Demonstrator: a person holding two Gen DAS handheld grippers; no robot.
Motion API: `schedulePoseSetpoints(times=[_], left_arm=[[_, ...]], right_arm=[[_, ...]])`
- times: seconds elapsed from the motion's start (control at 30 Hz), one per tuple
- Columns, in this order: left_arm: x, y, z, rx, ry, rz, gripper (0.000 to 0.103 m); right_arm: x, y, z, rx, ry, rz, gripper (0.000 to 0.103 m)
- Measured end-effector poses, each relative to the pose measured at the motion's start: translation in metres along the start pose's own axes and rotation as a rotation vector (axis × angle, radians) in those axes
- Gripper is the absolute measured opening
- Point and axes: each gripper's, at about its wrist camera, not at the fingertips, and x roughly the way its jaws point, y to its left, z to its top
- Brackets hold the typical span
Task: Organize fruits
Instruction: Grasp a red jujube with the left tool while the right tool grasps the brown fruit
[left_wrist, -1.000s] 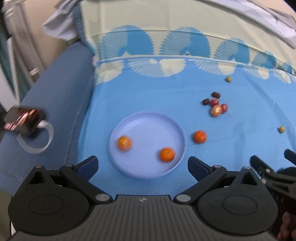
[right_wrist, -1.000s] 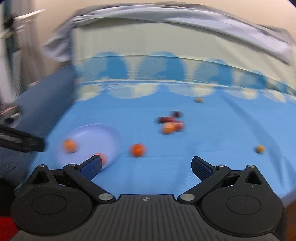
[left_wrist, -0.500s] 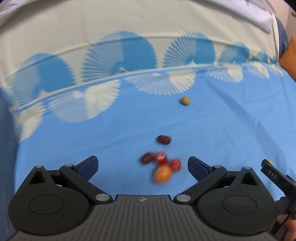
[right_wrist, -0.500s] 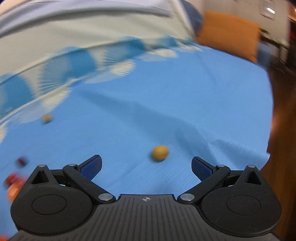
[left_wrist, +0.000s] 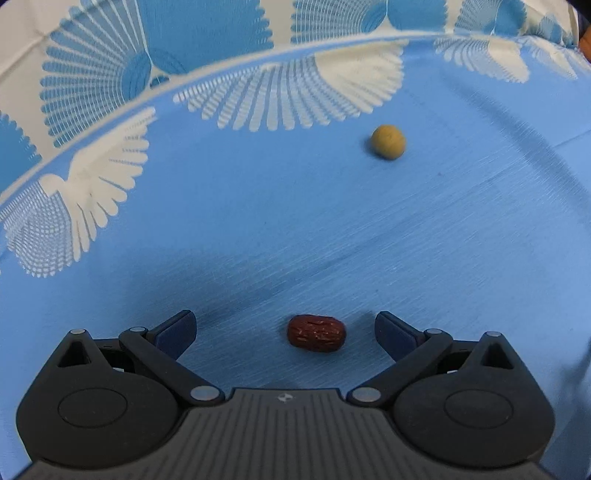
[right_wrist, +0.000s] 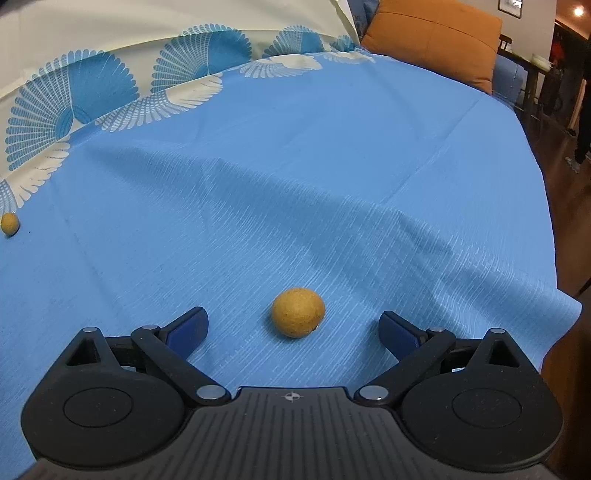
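Observation:
In the left wrist view a wrinkled dark red date (left_wrist: 316, 333) lies on the blue cloth (left_wrist: 332, 229) between the two fingers of my open left gripper (left_wrist: 285, 326), touching neither. A small tan round fruit (left_wrist: 388, 141) lies farther off to the right. In the right wrist view a tan round fruit (right_wrist: 298, 312) lies between the fingers of my open right gripper (right_wrist: 293, 326), apart from both. Another small tan fruit (right_wrist: 10, 223) lies at the far left edge. The plate and the oranges are out of view.
The blue cloth with a white and blue fan pattern (right_wrist: 110, 92) covers the surface. Its right edge (right_wrist: 554, 258) drops off to a dark floor. An orange cushion (right_wrist: 432, 40) stands at the back right.
Both grippers moved forward and down. The left one left the plate and fruit cluster behind and now frames a single date. The right one swung right and now frames the tan fruit.

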Motion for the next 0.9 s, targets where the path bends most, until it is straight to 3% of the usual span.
schedulePoseSetpoints(times=[0.03, 0.07, 0.1, 0.13, 0.17, 0.2, 0.37, 0.53, 0.77, 0.9], left_arm=[[0.001, 0.002, -0.001, -0.002, -0.004, -0.005, 0.099], [-0.001, 0.003, -0.003, -0.004, -0.015, -0.023, 0.084], [-0.005, 0.004, -0.004, -0.006, -0.019, -0.063, 0.071], [-0.009, 0.004, -0.005, -0.010, -0.020, -0.095, 0.034], [-0.013, 0.001, -0.004, -0.003, -0.020, -0.092, 0.036], [-0.018, -0.001, -0.006, 0.013, -0.043, -0.068, 0.036], [-0.047, -0.004, -0.010, 0.038, -0.108, -0.058, 0.036], [-0.108, 0.010, -0.031, 0.008, -0.182, -0.031, 0.036], [-0.204, 0.063, -0.115, -0.110, -0.209, 0.062, 0.036], [-0.247, 0.090, -0.175, -0.163, -0.205, 0.125, 0.036]], right_arm=[[0.000, 0.001, 0.000, -0.003, -0.003, -0.003, 0.098], [-0.001, 0.001, 0.000, -0.004, -0.005, -0.005, 0.097], [-0.002, 0.001, 0.000, -0.003, -0.009, 0.005, 0.085], [-0.006, 0.001, -0.001, -0.005, -0.020, 0.011, 0.053], [-0.014, -0.001, -0.003, -0.013, -0.043, 0.021, 0.031], [-0.018, -0.001, -0.004, -0.026, -0.058, 0.040, 0.030], [-0.025, -0.007, -0.003, 0.009, -0.087, 0.103, 0.030], [-0.037, -0.008, -0.001, -0.008, -0.161, 0.128, 0.030], [-0.068, -0.025, 0.002, 0.001, -0.194, 0.132, 0.030], [-0.121, -0.038, 0.000, -0.028, -0.212, 0.239, 0.030]])
